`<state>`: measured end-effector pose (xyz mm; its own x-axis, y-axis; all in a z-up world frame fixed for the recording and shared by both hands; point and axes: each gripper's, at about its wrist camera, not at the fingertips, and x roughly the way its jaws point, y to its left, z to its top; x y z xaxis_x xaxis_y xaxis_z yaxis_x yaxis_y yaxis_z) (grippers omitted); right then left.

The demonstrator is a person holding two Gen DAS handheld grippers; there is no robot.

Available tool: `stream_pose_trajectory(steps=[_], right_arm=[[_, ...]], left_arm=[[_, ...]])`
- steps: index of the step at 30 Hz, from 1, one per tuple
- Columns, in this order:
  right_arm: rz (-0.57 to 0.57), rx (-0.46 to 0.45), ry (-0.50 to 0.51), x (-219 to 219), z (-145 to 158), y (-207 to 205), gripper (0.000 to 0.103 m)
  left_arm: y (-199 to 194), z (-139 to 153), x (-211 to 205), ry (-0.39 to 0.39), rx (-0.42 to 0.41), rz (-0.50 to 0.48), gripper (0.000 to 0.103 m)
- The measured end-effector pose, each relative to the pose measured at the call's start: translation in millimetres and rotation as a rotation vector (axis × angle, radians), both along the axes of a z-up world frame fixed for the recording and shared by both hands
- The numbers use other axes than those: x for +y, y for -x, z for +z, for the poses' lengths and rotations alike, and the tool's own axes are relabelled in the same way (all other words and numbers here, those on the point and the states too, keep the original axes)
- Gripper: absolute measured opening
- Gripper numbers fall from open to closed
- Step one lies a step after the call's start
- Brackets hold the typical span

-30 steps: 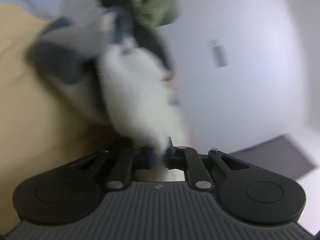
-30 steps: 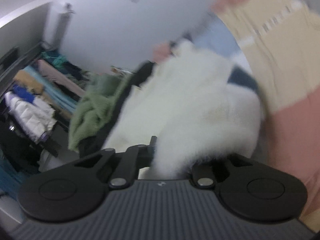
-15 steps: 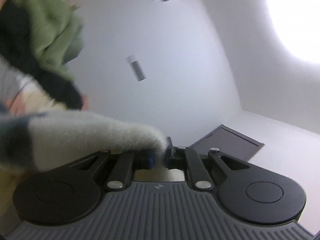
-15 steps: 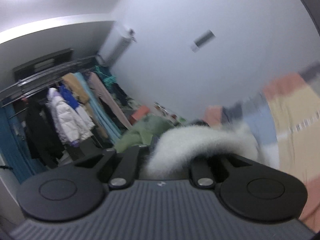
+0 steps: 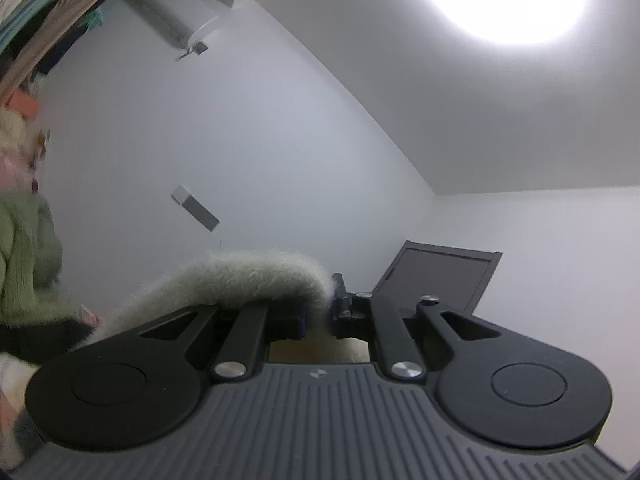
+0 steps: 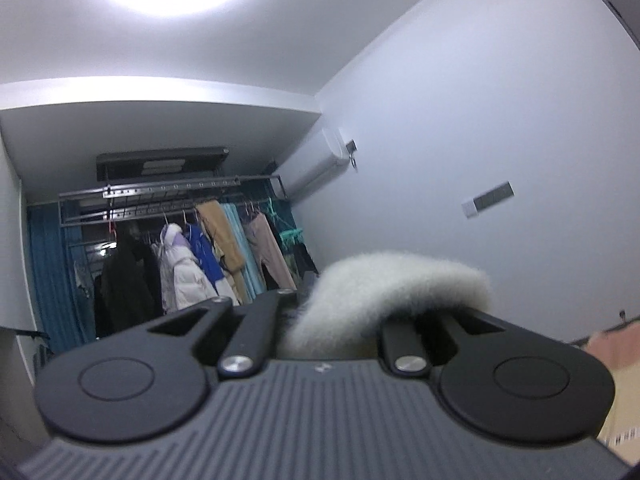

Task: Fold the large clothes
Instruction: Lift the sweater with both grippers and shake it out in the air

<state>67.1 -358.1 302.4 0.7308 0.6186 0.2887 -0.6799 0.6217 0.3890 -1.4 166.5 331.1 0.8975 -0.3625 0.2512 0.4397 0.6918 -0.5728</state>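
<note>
A fluffy white garment (image 5: 240, 280) is held up high between both grippers. My left gripper (image 5: 318, 312) is shut on one edge of it, and the fleece arcs away to the left over the left finger. In the right wrist view the same white garment (image 6: 392, 292) drapes over my right gripper (image 6: 332, 320), which is shut on it; the fur hides the fingertips. Both grippers point a little upward at the walls and ceiling. The rest of the garment hangs below, out of view.
A green knitted garment (image 5: 24, 264) and dark cloth lie at the left edge. A clothes rack (image 6: 180, 256) with several hanging coats fills the far end of the room. A wall air conditioner (image 6: 316, 164), a dark door (image 5: 436, 280) and patchwork bedding (image 6: 616, 360) are visible.
Both grippers have risen sharply with the white garment, lifting it off the bed. The views swung from the bedding and clothes pile up to the walls and ceiling.
</note>
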Motion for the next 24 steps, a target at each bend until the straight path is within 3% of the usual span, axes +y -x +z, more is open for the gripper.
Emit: stream_pose_trajectory(steps=[4, 7, 16, 24], right_arm=[[-0.007, 0.026, 0.020, 5, 19, -29, 0.015], [-0.031, 0.100, 0.059, 17, 0, -67, 0.015], [-0.109, 0.381, 0.144, 57, -139, -214, 0.015], [-0.154, 0.578, 0.202, 101, -258, -349, 0.015]], left_arm=[[-28, 8, -1, -0.043, 0.070, 0.036, 0.013], [-77, -25, -2, -0.085, 0.157, 0.054, 0.013], [-248, -160, -2, -0.182, 0.420, 0.106, 0.013], [-389, -305, 13, -0.256, 0.612, 0.118, 0.013]])
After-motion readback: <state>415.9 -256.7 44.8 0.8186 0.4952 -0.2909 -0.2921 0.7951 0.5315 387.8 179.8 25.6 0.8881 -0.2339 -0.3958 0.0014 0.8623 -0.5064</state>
